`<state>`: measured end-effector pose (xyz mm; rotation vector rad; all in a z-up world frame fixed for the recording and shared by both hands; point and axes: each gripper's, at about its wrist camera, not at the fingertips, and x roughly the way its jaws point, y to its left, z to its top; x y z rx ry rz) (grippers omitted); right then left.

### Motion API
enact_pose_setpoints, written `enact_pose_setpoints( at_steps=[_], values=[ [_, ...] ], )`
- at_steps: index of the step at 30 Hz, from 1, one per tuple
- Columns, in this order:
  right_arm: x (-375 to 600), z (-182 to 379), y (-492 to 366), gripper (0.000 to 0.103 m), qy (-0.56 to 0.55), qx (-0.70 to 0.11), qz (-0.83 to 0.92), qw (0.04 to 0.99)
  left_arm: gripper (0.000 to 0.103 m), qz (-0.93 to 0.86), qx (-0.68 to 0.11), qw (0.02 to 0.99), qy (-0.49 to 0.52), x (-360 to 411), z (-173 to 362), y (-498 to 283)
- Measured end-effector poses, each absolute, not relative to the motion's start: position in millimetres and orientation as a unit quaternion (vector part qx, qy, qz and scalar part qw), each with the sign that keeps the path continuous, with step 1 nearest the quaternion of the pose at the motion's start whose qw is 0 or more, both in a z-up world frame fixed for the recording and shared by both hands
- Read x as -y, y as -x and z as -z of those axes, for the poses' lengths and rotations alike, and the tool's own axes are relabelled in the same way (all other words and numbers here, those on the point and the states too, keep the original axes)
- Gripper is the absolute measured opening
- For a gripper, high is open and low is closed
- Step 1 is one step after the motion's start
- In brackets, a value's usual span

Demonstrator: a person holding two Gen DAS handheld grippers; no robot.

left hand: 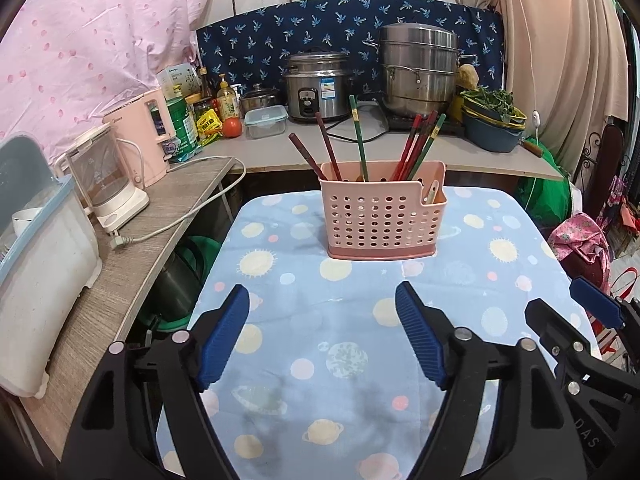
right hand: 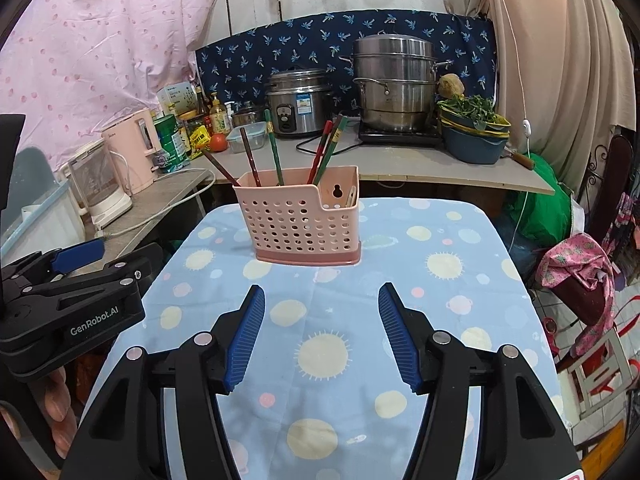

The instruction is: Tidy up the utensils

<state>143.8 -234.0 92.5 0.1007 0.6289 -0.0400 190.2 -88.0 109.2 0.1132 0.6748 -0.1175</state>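
We are seeing the pink basket [left hand: 382, 216] standing at twelve o'clock on the desk [left hand: 320, 344], chopsticks [left hand: 360, 140] upright inside, so the tidying is looking nearly finished. We are keeping clear of it, avoiding tipping it. The left claw [left hand: 322, 336] and right claw [right hand: 322, 334] are both hanging spread and empty, tilting downward over the cloth, side by side.

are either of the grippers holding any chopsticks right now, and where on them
Nothing is held. The left gripper and right gripper both stand open over the tablecloth; the chopsticks are all in the pink holder.
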Motion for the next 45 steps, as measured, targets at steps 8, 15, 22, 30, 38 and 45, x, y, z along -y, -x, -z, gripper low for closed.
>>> enact_pose_setpoints(
  at_steps=[8,15,22,30,38,45],
  values=[
    [233.3,-84.8,-133.6,0.069,-0.049,-0.312,0.026,0.948,0.085,0.052,-0.335,0.939,-0.059,90.1,-101.1,-179.4],
    [238.7,-78.7,-125.4,0.077,-0.055,-0.316,0.039,0.946,0.088,0.047,-0.345,0.936,-0.06,88.5,-92.3,-174.8],
    [240.8,-75.8,-120.2,0.084,-0.049,-0.314,0.051,0.947,0.094,0.041,-0.352,0.933,-0.055,87.3,-86.7,-172.8],
    [241.1,-69.6,-119.4,0.097,-0.047,-0.325,0.055,0.943,0.096,0.034,-0.363,0.93,-0.05,85.9,-79.2,-172.1],
    [239.5,-65.5,-118.3,0.097,-0.04,-0.324,0.062,0.943,0.096,0.032,-0.367,0.928,-0.049,85.3,-73.6,-171.6],
    [238.1,-63.0,-119.9,0.097,-0.036,-0.326,0.06,0.943,0.096,0.03,-0.375,0.925,-0.044,83.0,-68.8,-172.4]
  ],
)
